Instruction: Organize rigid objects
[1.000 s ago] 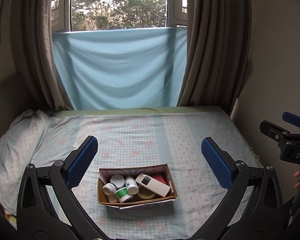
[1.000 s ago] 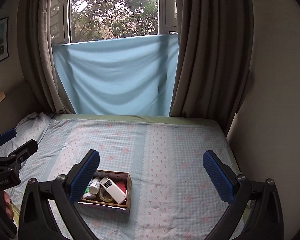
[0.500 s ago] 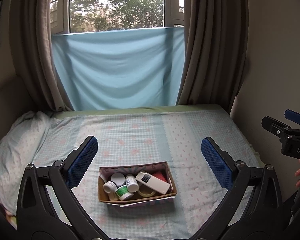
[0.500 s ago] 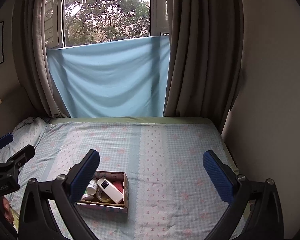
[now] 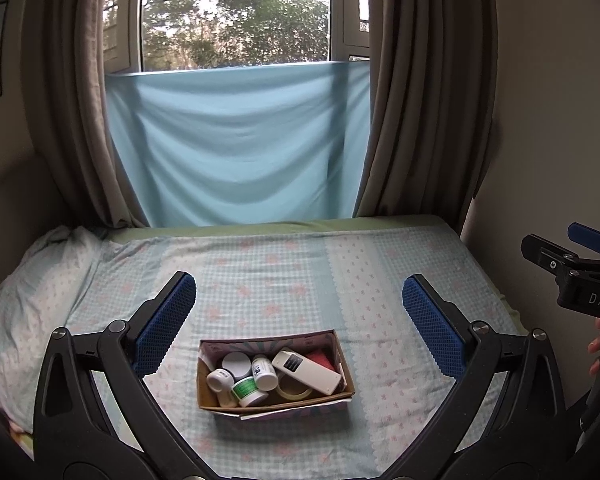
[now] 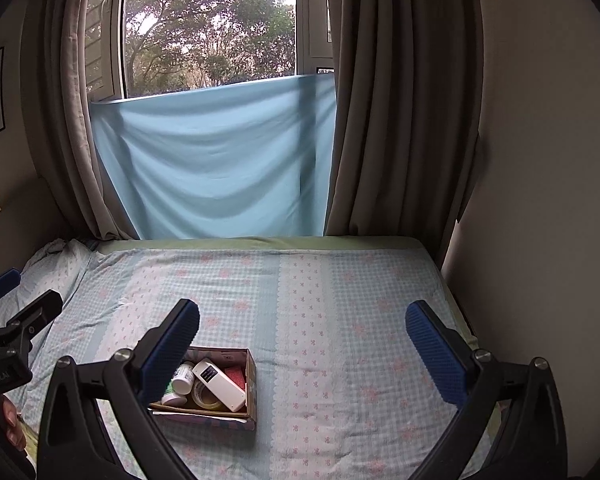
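**Both Grippers Hover Above Bed, Box Packed**

Shifted only slightly since a second ago. Spread across a checked bed (image 5: pixel 300 280), under a window draped in blue cloth (image 5: pixel 236 144). Left gripper (image 5: pixel 300 316) and right gripper (image 6: pixel 302 344) wide apart, holding nothing. Sits mid-bed: cardboard box (image 5: pixel 260 402), packed with white remote (image 5: pixel 306 372), tape roll (image 5: pixel 294 390), small bottles (image 5: pixel 264 372).

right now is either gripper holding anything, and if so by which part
Nothing is held. The left gripper and the right gripper are both wide open above the bed, with nothing between their pads. All the items lie in the cardboard box.
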